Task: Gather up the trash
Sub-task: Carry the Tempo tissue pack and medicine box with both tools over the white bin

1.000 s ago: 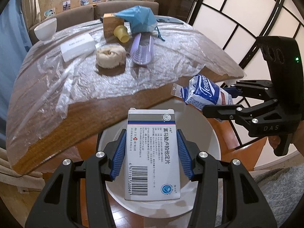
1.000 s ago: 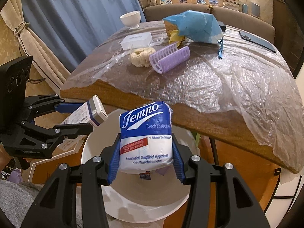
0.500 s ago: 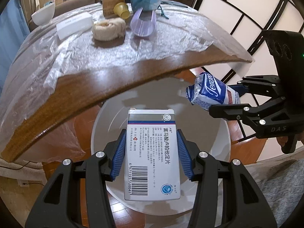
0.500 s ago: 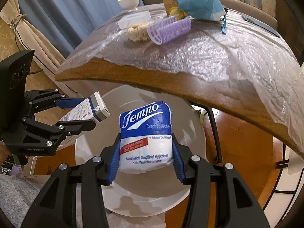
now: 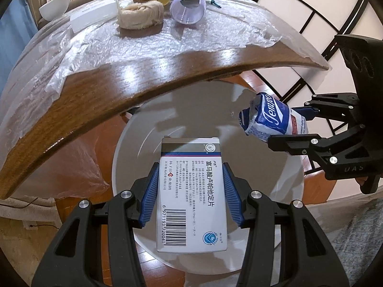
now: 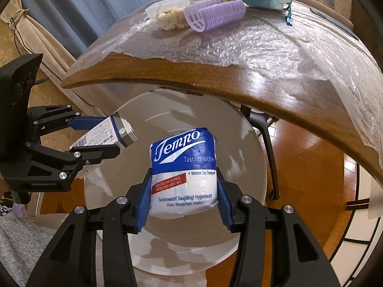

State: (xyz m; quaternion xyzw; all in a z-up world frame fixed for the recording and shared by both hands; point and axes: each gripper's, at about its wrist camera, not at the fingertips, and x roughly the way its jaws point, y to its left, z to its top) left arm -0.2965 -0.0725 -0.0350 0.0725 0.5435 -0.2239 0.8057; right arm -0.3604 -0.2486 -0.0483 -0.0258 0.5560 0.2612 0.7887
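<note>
I've dropped both grippers below the table edge — a second ago the tabletop filled the frame, now the white bin does. Left gripper clamps the medicine box centre-frame; right gripper squeezes the Tempo tissue pack — both over the bin mouth, ready for release.

Both wrist views sit low, just off the surface's near wooden edge, looking down into the white bin close below and forward across the surface's top. The left view faces it from the bin's left side, the right view from its right side. They share the bin, the near edge, and each shows the other gripper.
</note>
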